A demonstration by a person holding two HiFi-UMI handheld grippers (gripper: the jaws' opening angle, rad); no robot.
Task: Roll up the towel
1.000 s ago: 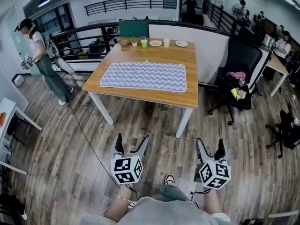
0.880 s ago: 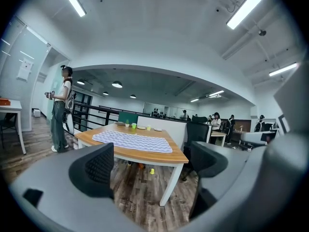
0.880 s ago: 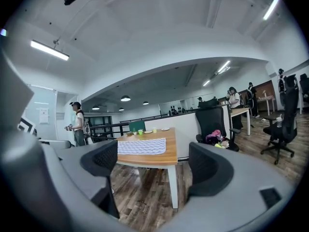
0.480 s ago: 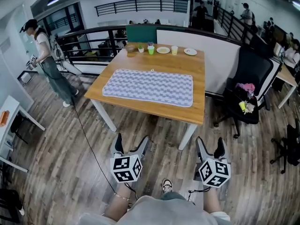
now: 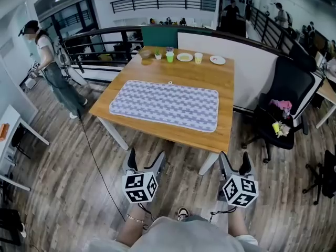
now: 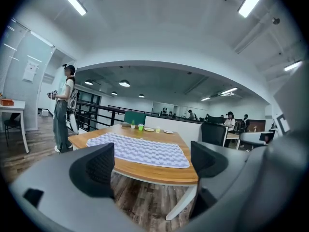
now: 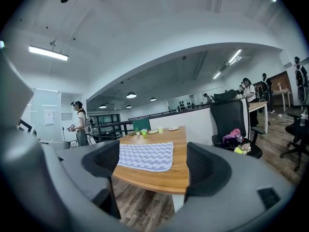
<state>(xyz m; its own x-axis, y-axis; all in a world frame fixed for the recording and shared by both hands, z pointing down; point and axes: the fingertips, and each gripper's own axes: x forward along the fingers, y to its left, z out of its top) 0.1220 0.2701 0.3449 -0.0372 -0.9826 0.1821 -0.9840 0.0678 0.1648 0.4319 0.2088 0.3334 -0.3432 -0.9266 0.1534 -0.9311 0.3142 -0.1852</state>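
Observation:
A white-and-lilac checked towel (image 5: pixel 165 105) lies spread flat on the wooden table (image 5: pixel 224 80); it also shows in the left gripper view (image 6: pixel 140 149) and the right gripper view (image 7: pixel 147 156). My left gripper (image 5: pixel 146 159) and right gripper (image 5: pixel 234 160) are held side by side over the floor, short of the table's near edge, and both point at it. The left gripper (image 6: pixel 152 166) is open and holds nothing. The right gripper (image 7: pixel 152 166) has wide jaws that are closing a little, with nothing between them.
Cups, plates and a small plant (image 5: pixel 181 56) line the table's far edge. A black office chair (image 5: pixel 286 96) with soft toys stands to the right. A person (image 5: pixel 50 62) stands at the far left by a railing. A white desk (image 5: pixel 10 133) and a floor cable (image 5: pixel 97 161) lie left.
The table has come nearer and its near edge now lies just ahead of both grippers. The towel has not moved on the table.

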